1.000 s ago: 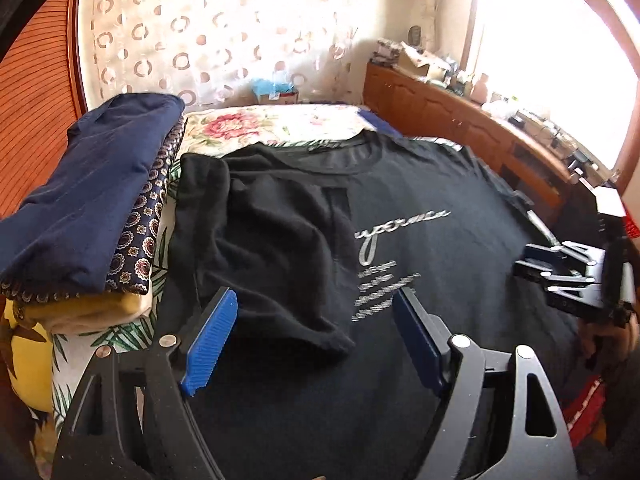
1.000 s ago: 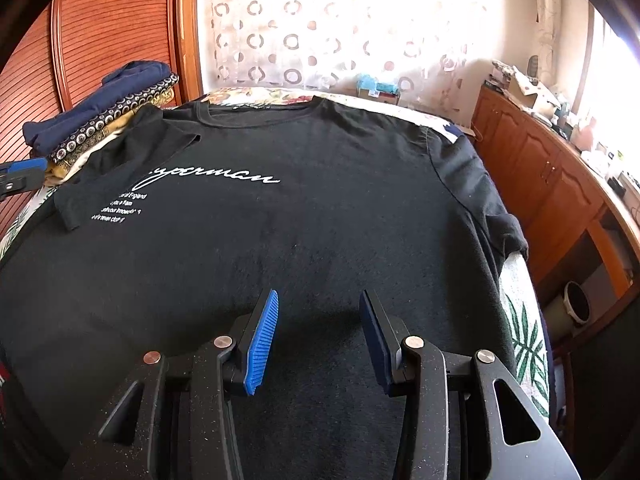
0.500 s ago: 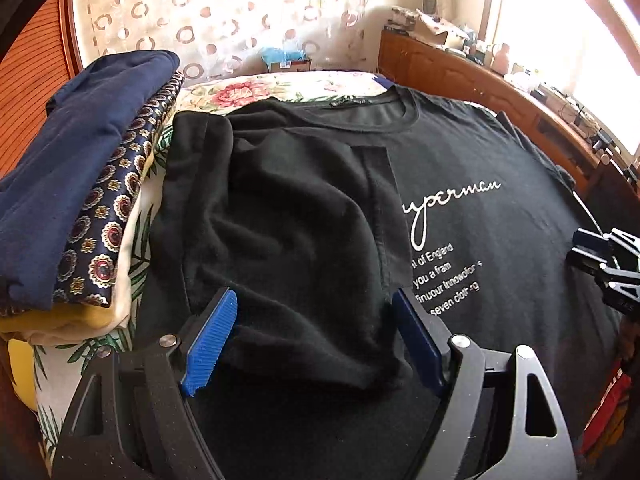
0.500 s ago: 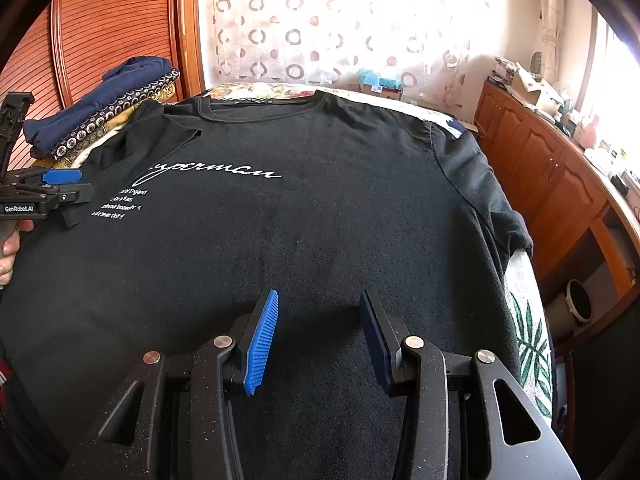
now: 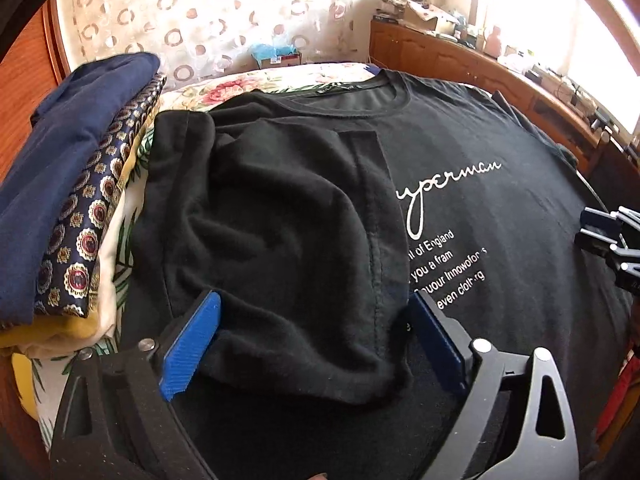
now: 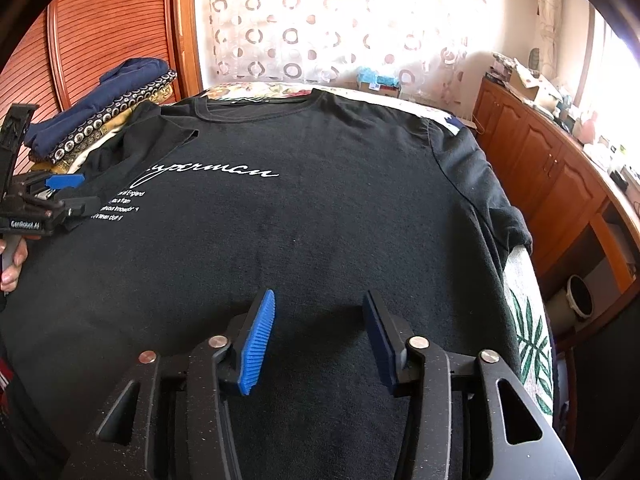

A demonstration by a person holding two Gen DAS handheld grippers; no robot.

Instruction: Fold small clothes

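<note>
A black T-shirt (image 6: 340, 208) with white lettering lies spread flat on the bed, collar at the far end. Its left sleeve side (image 5: 280, 220) is folded inward over the chest and lies rumpled. My left gripper (image 5: 312, 344) is open, its blue pads on either side of that folded flap's near edge, low over the cloth. It also shows in the right wrist view (image 6: 60, 200) at the shirt's left side. My right gripper (image 6: 318, 340) is open and empty over the shirt's lower middle. The right sleeve (image 6: 496, 208) hangs over the bed's right edge.
A stack of folded clothes (image 5: 68, 208), navy on top, sits at the bed's left against the wooden wardrobe (image 6: 100, 32). A wooden sideboard (image 6: 560, 168) with clutter runs along the right. A bin (image 6: 580, 300) stands on the floor at the right. A curtain (image 6: 340, 20) hangs behind.
My left gripper has moved forward and lower toward the folded sleeve flap, now straddling its near edge. My right gripper has stayed almost still.
</note>
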